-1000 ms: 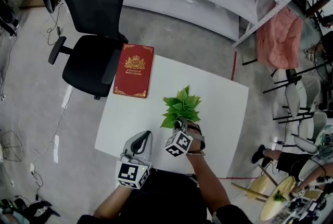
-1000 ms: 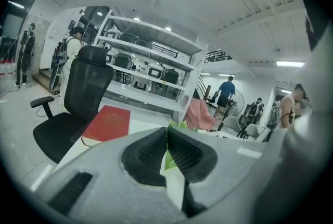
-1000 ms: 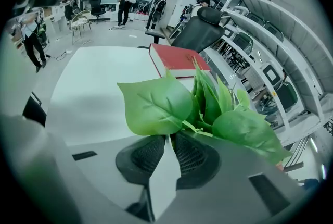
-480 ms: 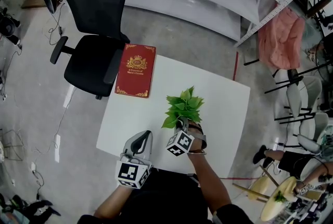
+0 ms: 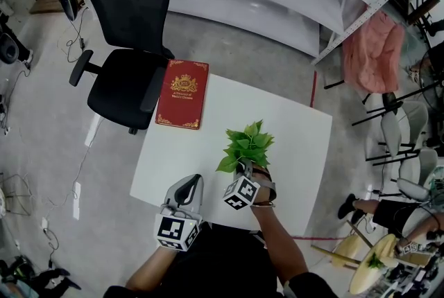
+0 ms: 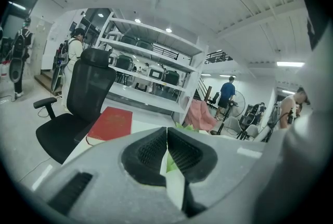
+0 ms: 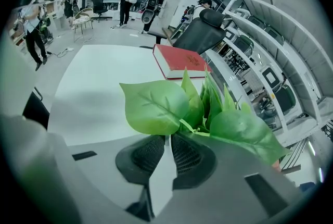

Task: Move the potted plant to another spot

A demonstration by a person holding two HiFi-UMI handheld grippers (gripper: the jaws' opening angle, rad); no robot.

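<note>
The left claw (image 6: 166, 132) is hovering empty, jaws together, by the near edge of the worktop (image 5: 173, 158), while the right claw (image 7: 170, 137) is pinching the potted plant (image 7: 156, 106) at its stems over the middle. This step is probably asking for a firm pinch, slow upright carrying, and a bare spot apart from the far red book (image 5: 181, 93).

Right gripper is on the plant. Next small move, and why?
Probably carry the plant toward the bare right side of the table and lower it: the right gripper is shut on its stems, the book fills the far-left corner, the left gripper is shut, empty.
</note>
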